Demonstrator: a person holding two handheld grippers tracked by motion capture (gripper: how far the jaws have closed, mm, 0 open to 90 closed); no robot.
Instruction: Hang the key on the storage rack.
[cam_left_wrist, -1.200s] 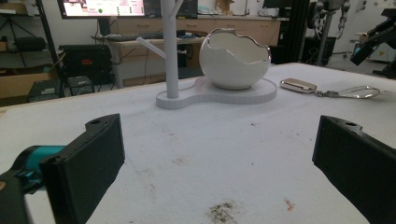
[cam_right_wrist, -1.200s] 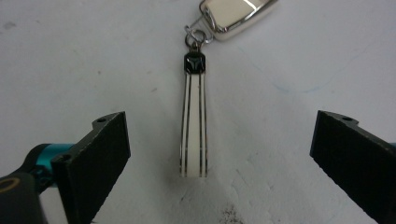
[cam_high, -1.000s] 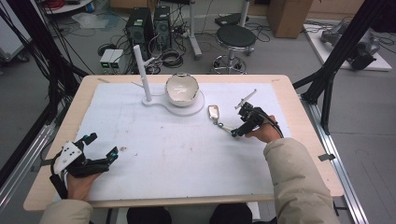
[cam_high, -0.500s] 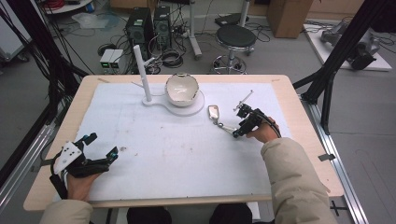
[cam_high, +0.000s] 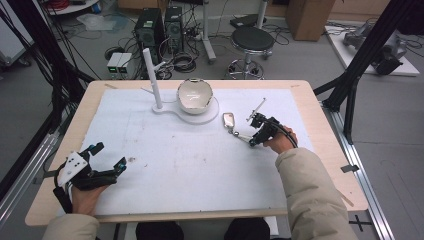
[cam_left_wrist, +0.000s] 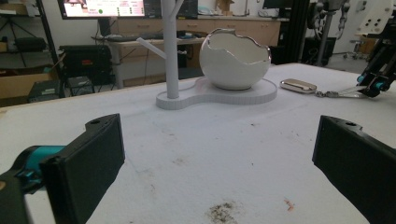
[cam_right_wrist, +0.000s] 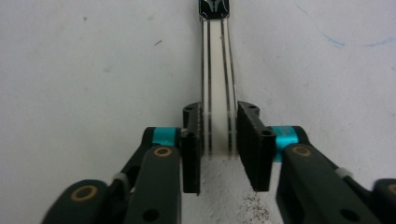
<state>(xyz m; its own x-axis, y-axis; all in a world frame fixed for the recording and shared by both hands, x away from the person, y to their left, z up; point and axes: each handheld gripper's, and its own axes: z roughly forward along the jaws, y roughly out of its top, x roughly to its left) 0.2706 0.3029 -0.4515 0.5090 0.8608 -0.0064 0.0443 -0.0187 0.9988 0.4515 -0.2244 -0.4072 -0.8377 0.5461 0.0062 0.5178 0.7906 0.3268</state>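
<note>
Our right hand-held gripper (cam_right_wrist: 218, 149) is clamped on the flat, striped strap (cam_right_wrist: 216, 93) of a key fob; its jaws have just been closing, and in the right gripper view both pads now press the strap's two edges, with the dark emblem end (cam_right_wrist: 214, 8) reaching straight ahead of the jaws. From the high view, the same right hand-held gripper (cam_high: 254, 138) lies low over the white mat (cam_high: 165, 165), and the fob's shiny oval body (cam_high: 229, 119) rests on the mat just beyond the jaws, between them and the round base of the egg-shaped dish (cam_high: 194, 95) and its white branch stand (cam_high: 152, 75). Our left hand-held gripper (cam_high: 109, 162) sits released near the close edge of the counter (cam_high: 320, 120), jaws wide apart with nothing between them, well away from the fob. We judge the grip to be the weak point: the pads hold a thin, smooth strap only at its edges and close to its near end, so a quick lift could let it slide out forward. The heavier oval body will hang and swing ahead of the jaws once it leaves the mat, and a swing toward the dish could knock its jagged rim or catch on the stand's branch. A twist of the wrist might also fold the strap flat and loosen the hold.
</note>
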